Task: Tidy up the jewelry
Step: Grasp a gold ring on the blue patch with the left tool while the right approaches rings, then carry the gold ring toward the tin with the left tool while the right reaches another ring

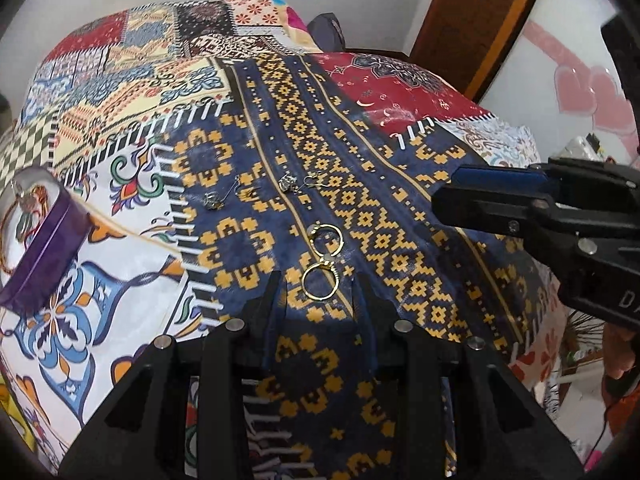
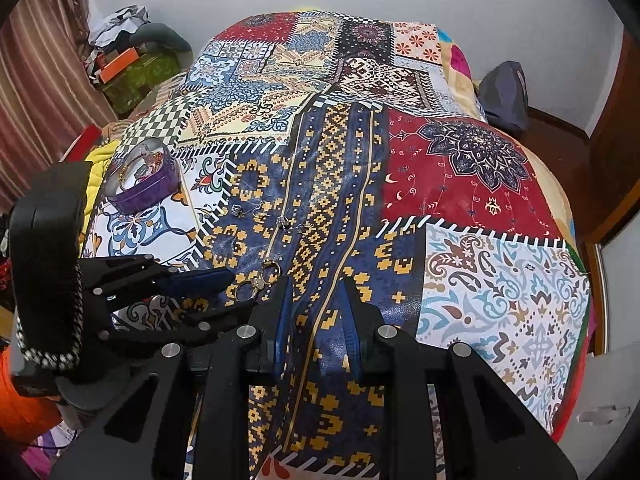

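My left claw (image 1: 320, 292): wide open, holding nothing; its two fingers stand on either side of the nearer gold ring, low over the cloth. Whether they touch the cloth I cannot tell.
My right claw (image 2: 316, 304): also open and empty, hanging over the blue and gold stripe of the bedspread, just to the right of the rings.
Nearer gold ring (image 1: 320, 282): lies flat on the blue patch, between my left fingers.
Farther gold ring (image 1: 328, 238): lies flat just beyond the first; a small silver-looking piece sits where the two meet, and I cannot tell if they are joined.
Left earring (image 1: 218, 196): a small silver dangle with a hook, on the blue patch, well beyond the rings.
Right earring (image 1: 296, 183): a matching dangle beside it, apart from the first, near the yellow line in the pattern.
Purple tin (image 2: 142, 182): round and open, on the white flowered patch to the left, well apart from the rings; there is jewelry inside, including a gold bangle, though the rest is too small to make out.
Bedspread (image 2: 480, 184): a patchwork print of many patterns, covering the bed where everything lies.
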Available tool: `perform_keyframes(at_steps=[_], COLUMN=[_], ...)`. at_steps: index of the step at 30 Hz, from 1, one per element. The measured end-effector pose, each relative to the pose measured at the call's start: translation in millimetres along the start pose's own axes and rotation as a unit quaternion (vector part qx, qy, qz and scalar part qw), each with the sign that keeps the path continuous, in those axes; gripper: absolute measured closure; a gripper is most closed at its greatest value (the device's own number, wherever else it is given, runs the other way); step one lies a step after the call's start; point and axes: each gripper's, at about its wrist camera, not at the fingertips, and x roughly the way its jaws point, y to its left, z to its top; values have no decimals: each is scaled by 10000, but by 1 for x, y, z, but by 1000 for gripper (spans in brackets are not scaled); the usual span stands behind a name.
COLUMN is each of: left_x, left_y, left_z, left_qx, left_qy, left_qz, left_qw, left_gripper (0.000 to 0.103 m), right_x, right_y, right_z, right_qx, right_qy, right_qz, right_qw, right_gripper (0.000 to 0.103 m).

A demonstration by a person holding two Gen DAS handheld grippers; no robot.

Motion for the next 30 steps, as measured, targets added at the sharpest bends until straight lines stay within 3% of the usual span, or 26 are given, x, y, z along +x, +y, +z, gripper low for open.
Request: perform_keyframes(at_steps=[3, 6, 14, 23, 30], left_x=[2, 3, -3, -41, -57], left_y=[-3, -3, 24, 71, 91], left_z=[0, 0, 1, -1, -7], left_qx=[45, 58, -428, -929, -1169], left_qy=[-27, -63, -118, -507, -643], left_qz=[70, 224, -71, 402, 430], left_qw=[10000, 9997, 9990, 9936, 9901], left_gripper=[71, 85, 85, 85, 85], right_x=[0, 1, 4, 32, 62], right_y=[-1, 0, 7, 31, 48], right_z=[0, 1, 2, 8, 7], right_qx=[21, 33, -100, -454, -739], right_qy=[-5, -2, 55, 268, 567], right_qz=[28, 48, 70, 105, 13], right_qw=[10000, 10000, 9999, 9986, 9956], right_gripper=[82, 82, 82, 82, 82])
